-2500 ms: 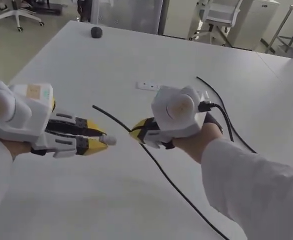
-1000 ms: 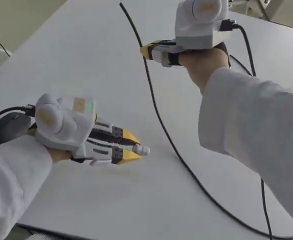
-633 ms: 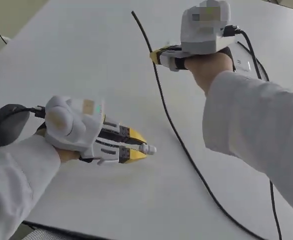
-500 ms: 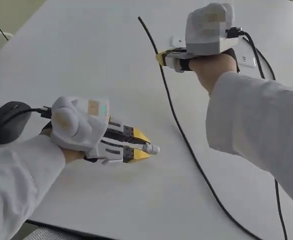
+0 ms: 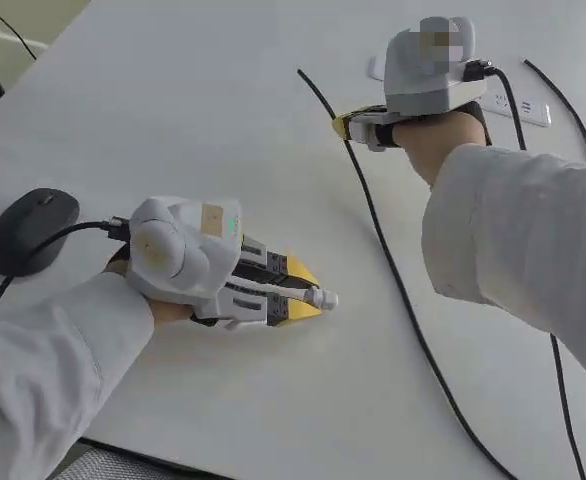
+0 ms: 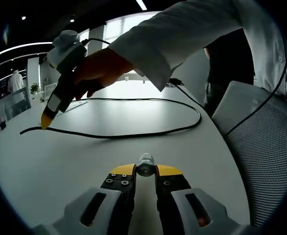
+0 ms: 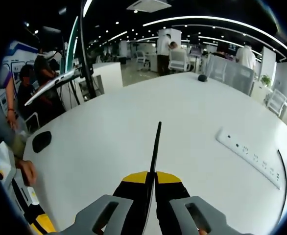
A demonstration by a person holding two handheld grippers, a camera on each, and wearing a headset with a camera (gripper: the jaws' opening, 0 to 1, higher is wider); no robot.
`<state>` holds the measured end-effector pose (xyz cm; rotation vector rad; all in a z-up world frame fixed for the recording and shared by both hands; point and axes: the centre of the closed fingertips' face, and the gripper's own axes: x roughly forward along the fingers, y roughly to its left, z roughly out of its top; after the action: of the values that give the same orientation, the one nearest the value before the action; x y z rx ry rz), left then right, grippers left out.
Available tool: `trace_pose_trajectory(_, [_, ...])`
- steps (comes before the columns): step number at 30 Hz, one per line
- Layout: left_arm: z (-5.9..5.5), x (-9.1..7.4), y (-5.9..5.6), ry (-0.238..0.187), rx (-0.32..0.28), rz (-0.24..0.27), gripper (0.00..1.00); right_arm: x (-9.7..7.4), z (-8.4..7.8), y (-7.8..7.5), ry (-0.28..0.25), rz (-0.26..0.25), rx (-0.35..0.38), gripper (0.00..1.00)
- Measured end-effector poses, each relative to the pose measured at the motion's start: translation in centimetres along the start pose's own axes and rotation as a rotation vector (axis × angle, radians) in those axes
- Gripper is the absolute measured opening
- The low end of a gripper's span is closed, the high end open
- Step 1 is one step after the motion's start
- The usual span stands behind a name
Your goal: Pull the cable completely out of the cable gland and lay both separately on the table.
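**Gland free of the cable, set-down coming up**

Nearest, low over the table (image 5: 173,100) by its front edge: left gripper (image 5: 305,298), yellow tips pinched on the gland (image 5: 323,298), pale nose poking out past them. Touching the surface or a shade above it? Hard to call. Same story in the left gripper view: gland (image 6: 145,165) squeezed between the tips, no cable through it. Off to the left of that hand, a black mouse (image 5: 33,230).

Farther out: right gripper (image 5: 343,126), jaws closed on the cable (image 5: 403,290) a little way back from its free end. End pointing away across the table, the rest snaking back toward the near right edge. Beyond that, a power strip (image 5: 518,105).

By the look of it, pull done and laying-down in hand. To do it well:
- Bring the gland right down onto the table before easing the tips apart, and slowly. Round body, likely to roll, so set it on its side and clear of the edge.
- Lower the cable flat before letting go, well apart from the gland, with no loop left to spring back over it.

Against 2.5 s ago: back then the two sets of tips nearly nose to nose, gland just beside the cable. Now well apart, gland drawn in toward the near edge, cable held far out. Same clamp on both sides. Headset tipped and turned as well, hence the mouse in shot.
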<state>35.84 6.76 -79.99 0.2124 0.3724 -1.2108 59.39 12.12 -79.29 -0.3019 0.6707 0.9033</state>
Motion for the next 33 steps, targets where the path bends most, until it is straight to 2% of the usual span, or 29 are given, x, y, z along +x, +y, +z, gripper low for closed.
trace_pose_trajectory(5, [-0.7,0.0,0.4,0.003,-0.017,0.01,0.16,1.1,-0.8,-0.3,0.024,-0.003,-0.003,0.0])
trace_pose_trajectory(13, [-1.4,0.1,0.9,-0.003,-0.037,0.031,0.16,2.6,-0.6,-1.1,0.023,-0.016,0.007,0.0])
trace_pose_trajectory(21, [-1.5,0.3,1.4,-0.013,-0.052,0.04,0.16,3.1,-0.5,-1.7,0.031,-0.03,-0.001,0.0])
trace_pose_trajectory(27, [-1.5,0.4,1.9,-0.026,-0.071,0.049,0.16,2.4,-1.2,-1.8,0.05,-0.044,-0.027,0.0])
trace_pose_trajectory(33, [-1.5,0.5,2.3,-0.029,-0.09,0.054,0.17,2.3,-1.5,-1.7,0.064,-0.033,-0.051,0.01])
